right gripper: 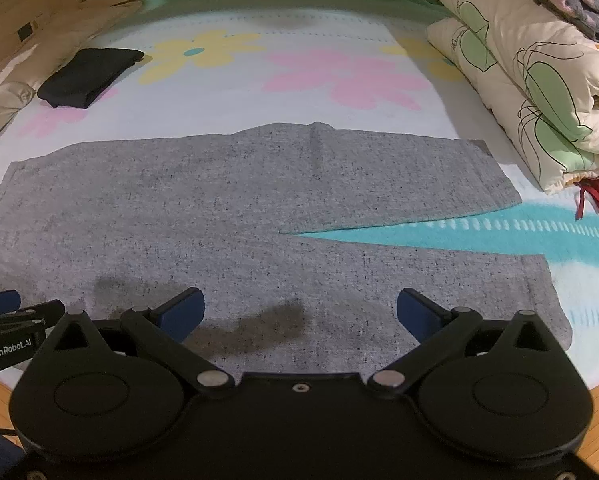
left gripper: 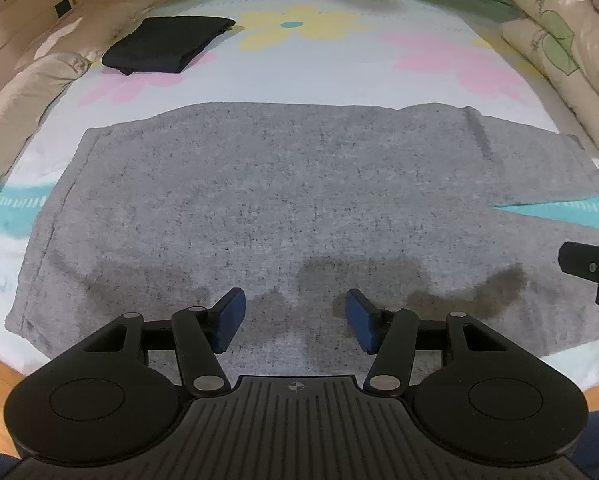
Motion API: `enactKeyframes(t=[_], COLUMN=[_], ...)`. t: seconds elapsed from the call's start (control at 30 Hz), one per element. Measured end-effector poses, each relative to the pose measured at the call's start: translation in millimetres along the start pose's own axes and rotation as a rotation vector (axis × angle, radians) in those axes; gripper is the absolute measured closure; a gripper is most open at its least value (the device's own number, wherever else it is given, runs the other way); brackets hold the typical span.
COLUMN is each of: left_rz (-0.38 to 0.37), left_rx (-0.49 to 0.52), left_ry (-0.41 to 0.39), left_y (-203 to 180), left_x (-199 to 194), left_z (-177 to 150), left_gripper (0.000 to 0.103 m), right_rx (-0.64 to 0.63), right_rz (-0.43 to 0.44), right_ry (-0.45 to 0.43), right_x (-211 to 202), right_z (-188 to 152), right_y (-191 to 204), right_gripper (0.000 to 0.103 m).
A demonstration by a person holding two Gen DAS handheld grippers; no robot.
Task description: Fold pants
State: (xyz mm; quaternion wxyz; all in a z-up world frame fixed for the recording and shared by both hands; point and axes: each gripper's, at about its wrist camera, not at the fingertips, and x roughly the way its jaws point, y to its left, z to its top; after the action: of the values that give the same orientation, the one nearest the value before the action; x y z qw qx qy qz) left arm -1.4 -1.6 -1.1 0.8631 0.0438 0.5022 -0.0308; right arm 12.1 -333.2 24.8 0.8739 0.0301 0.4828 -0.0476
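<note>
— Where are the pants?

— The grey pants (left gripper: 283,192) lie flat on the flowered sheet (left gripper: 339,68), waistband to the left, legs running right. Both claws hang over the near edge.

— And the claws?

— The left gripper (left gripper: 295,318) is partly spread, nothing between its pads. The right gripper (right gripper: 300,316) stands wide, also holding nothing, above the near leg.

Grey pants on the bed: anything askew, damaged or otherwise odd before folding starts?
Nothing much. The grey pants lie flat on the flowered sheet, legs split apart toward the right. Dark patches near the front edge look like gripper shadows, not stains.
</note>
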Motion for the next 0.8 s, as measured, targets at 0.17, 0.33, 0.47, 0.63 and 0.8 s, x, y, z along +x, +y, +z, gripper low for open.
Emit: enactKeyframes(t=[0.17, 0.33, 0.47, 0.63, 0.8], left_rz=[-0.025, -0.034, 0.032, 0.041, 0.048], left_rx=[-0.021, -0.031, 0.045, 0.05, 0.044], left_ry=[0.001, -0.024, -0.045, -0.056, -0.069], left_y=[4.0, 4.2, -0.3, -0.1, 0.8], left_x=[-1.1, -3.7, -3.8, -4.4, -4.5], left_z=[-0.4, -1.9, -3.7, -3.7, -4.3], left_gripper=[0.049, 0.05, 0.054, 0.054, 0.054], right_rx=[0.001, 0.0, -0.001, -0.001, -0.003], right_rz=[0.0, 0.001, -0.001, -0.001, -0.001], right_ry=[-0.002, -0.001, -0.001, 0.0, 0.001], right_x=[-0.4, -0.3, -0.1, 0.1, 0.1], right_z=[-0.2, 0.0, 0.1, -0.2, -0.3], right_y=[1.0, 1.7, 2.4, 3.1, 4.2], right_gripper=[0.001, 0.001, 0.001, 0.001, 0.001])
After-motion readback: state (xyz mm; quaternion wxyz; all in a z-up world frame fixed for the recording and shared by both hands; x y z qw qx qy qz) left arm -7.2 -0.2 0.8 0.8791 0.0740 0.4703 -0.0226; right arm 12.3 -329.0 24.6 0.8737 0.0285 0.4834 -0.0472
